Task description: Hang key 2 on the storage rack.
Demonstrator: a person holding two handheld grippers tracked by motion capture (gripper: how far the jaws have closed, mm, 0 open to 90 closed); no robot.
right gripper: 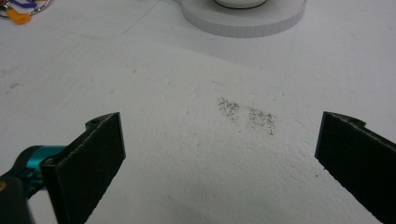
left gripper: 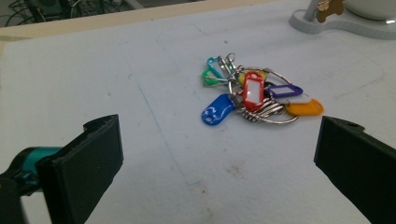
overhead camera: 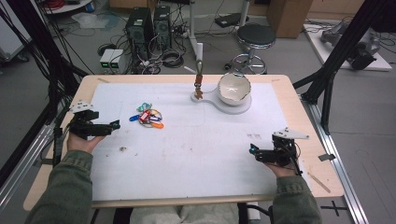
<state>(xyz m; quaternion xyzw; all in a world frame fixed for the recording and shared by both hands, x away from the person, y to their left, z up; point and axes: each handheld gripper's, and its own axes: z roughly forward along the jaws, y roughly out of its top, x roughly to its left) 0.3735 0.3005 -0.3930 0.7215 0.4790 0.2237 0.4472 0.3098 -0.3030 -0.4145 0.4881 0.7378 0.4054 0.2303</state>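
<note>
High view shows the left gripper point(overhead camera: 113, 125) near the left edge of the table point(overhead camera: 187, 198) and the right gripper point(overhead camera: 252, 150) near the right edge, well apart, with lots of bare white mat point(overhead camera: 196, 154) between them. Left gripper view shows its jaws spread wide and holding nothing, and the keys point(left gripper: 254, 95) lie on the mat a little ahead with room all around; they are shiny rings with blue, red, green, purple and orange tags. Right gripper view shows its jaws wide apart too, over bare mat, with the bowl stand point(right gripper: 243, 18) far ahead.
</note>
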